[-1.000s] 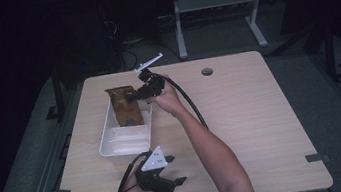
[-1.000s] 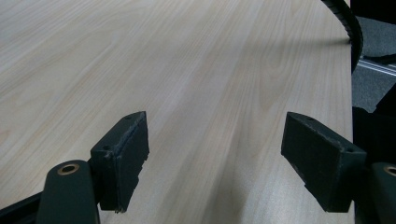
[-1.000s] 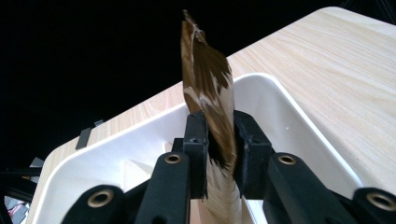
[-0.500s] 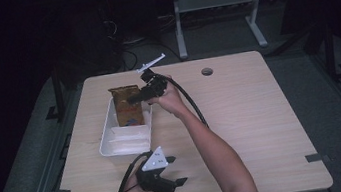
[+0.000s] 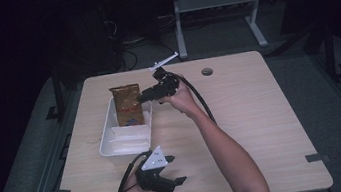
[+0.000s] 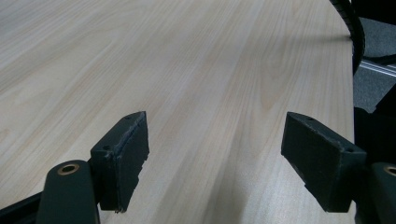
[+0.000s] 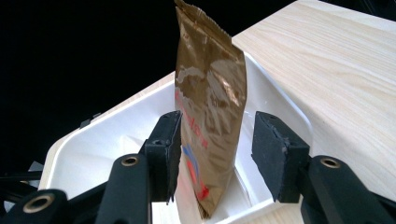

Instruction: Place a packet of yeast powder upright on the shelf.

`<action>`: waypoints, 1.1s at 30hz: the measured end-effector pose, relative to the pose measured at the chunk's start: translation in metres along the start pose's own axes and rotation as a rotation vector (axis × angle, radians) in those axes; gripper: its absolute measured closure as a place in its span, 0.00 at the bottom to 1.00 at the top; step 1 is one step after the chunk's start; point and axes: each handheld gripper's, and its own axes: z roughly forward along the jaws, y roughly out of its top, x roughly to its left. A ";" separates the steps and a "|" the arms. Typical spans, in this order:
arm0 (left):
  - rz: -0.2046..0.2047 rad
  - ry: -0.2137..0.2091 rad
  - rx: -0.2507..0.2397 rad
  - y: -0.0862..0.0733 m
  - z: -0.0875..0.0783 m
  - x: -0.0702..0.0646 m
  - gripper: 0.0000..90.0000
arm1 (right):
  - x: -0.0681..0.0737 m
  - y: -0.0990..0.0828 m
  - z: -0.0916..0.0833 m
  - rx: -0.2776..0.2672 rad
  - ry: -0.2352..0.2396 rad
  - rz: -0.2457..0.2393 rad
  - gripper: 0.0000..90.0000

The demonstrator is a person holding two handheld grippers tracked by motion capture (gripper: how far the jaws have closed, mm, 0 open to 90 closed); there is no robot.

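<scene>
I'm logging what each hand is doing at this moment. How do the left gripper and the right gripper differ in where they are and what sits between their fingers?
The black left gripper lies low near the light wooden table's near edge, while the black right gripper is held up over the white plastic tray. The left's fingers span bare wood; the right's fingers flank the upright gold foil pouch, not closed on it. Both are open.

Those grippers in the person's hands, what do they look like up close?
Both are black. The left gripper carries a grey three-cornered plate on top, and a black cable trails from it. The right gripper trails a thicker black ribbed cable. Each has two blocky black jaws with brass-coloured rivets at the joints. The forearms are bare, with no sleeves visible.
</scene>
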 end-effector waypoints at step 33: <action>-0.002 -0.002 0.015 -0.002 0.008 0.000 0.25 | -0.004 -0.053 -0.073 -0.050 -0.005 0.040 0.50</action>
